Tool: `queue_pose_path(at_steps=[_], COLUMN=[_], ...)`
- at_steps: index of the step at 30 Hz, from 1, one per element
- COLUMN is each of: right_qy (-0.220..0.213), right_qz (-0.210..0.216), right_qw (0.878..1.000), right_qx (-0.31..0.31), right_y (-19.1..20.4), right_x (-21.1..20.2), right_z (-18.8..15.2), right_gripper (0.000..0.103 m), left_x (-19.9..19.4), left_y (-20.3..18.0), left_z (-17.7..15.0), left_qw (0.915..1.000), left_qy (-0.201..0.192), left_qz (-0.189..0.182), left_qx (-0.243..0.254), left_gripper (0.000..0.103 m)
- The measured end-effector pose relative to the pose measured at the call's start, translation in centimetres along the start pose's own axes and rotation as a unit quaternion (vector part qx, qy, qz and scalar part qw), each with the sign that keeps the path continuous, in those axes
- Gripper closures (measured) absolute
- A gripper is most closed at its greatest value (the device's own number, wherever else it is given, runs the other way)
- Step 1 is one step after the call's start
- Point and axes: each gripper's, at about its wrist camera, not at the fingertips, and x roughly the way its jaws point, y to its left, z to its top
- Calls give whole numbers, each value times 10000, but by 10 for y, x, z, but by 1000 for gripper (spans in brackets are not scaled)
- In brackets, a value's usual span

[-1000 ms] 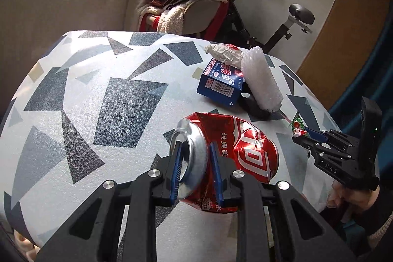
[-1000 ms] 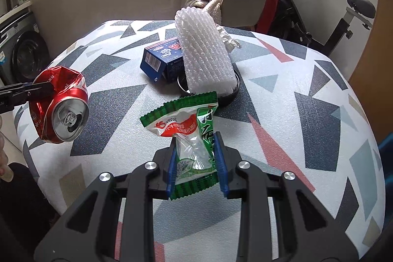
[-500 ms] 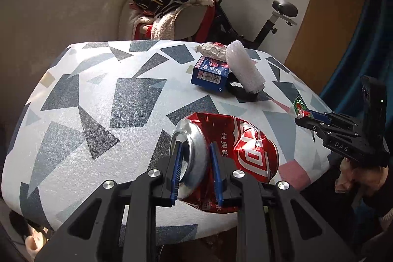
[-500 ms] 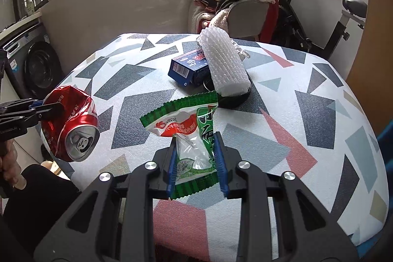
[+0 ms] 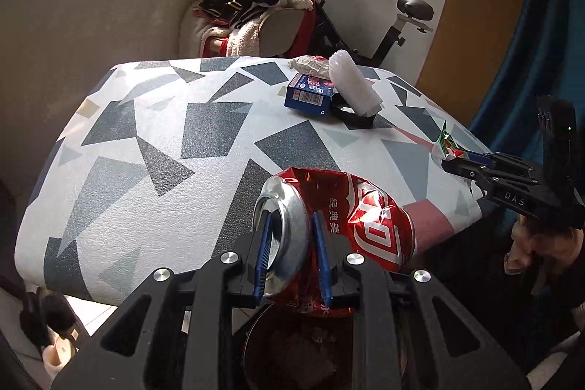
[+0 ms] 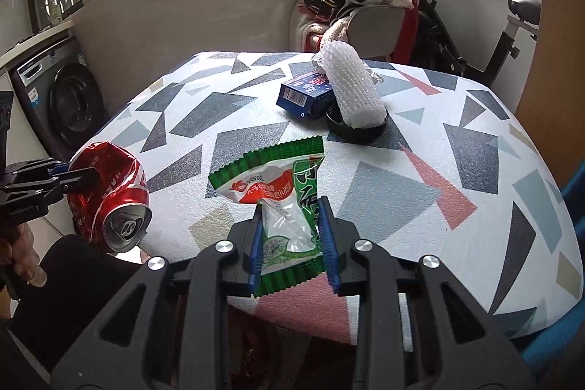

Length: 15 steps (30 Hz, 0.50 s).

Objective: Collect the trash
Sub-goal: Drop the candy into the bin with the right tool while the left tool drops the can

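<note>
My left gripper point(image 5: 291, 249) is shut on a crushed red soda can point(image 5: 343, 225), held off the table's near edge above a dark round bin point(image 5: 292, 349). The can also shows in the right wrist view point(image 6: 109, 196). My right gripper point(image 6: 291, 240) is shut on a green and white snack wrapper point(image 6: 278, 192), held over the near edge of the table. The wrapper also shows in the left wrist view point(image 5: 446, 145). On the table point(image 5: 153, 148) lie a blue carton point(image 6: 307, 94), a white foam net sleeve point(image 6: 354, 90), a black lid point(image 6: 356, 130) and crumpled paper point(image 5: 309, 64).
A chair piled with clothes point(image 6: 365, 2) and an exercise bike point(image 6: 504, 24) stand behind the table. A washing machine point(image 6: 62, 97) is at the left in the right wrist view. A blue curtain point(image 5: 548, 42) hangs at the right.
Both grippers have drawn back and up from the table, each keeping its load. The table looks farther away and the bin now shows under the can.
</note>
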Motion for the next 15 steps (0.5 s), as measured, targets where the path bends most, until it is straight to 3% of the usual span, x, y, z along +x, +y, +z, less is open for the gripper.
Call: queue_pose_path(at_steps=[15], right_qy=[-18], right_qz=[133], right_qw=[9998], right_qx=[170], right_y=[14], right_x=[-12], right_z=[-25], right_gripper=[73], left_x=[-14], left_y=[-13], left_z=[-43], left_qw=[9990], left_qy=[248], left_qz=[72], left_qx=[373], left_gripper=[81])
